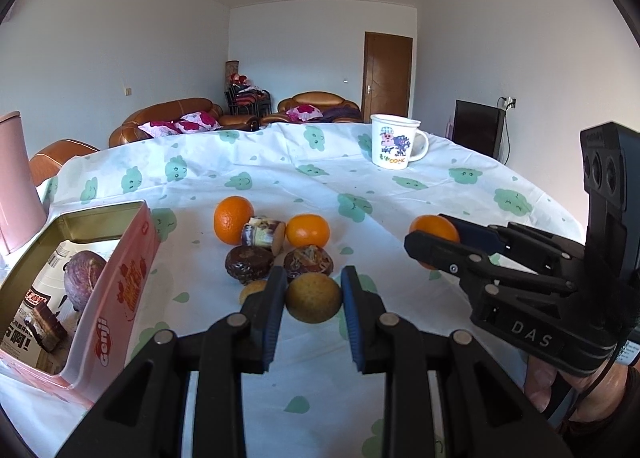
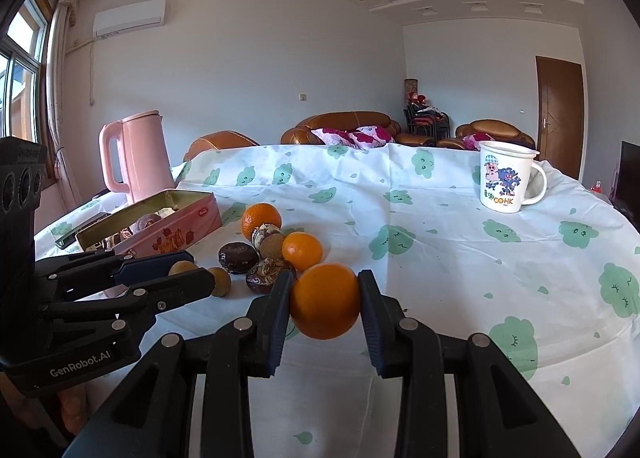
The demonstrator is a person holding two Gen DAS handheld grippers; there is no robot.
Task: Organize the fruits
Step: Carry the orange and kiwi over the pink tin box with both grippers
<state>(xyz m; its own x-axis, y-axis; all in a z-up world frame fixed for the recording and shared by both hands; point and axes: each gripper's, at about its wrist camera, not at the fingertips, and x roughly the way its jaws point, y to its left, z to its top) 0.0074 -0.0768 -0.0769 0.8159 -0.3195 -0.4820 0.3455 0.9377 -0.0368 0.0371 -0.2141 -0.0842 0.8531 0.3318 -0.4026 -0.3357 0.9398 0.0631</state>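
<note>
My left gripper (image 1: 314,281) is shut on a round yellow-brown fruit (image 1: 314,300), which its blue pads press from both sides. My right gripper (image 2: 325,283) is shut on a large orange (image 2: 325,304). In the left wrist view the right gripper (image 1: 430,228) shows at the right with that orange (image 1: 436,228). Two more oranges (image 1: 233,219) (image 1: 307,231) lie on the cloth beyond, and a smaller brown fruit (image 1: 251,291) lies beside my left finger. An open pink tin (image 1: 132,258) at the left holds a purple fruit (image 1: 84,274).
Two chocolate cakes (image 1: 249,263) (image 1: 308,260) and a wrapped snack (image 1: 264,234) lie among the oranges. A cartoon mug (image 2: 506,178) stands far right, and a pink kettle (image 2: 136,156) stands behind the tin (image 2: 160,230). The patterned tablecloth (image 2: 440,258) covers the table.
</note>
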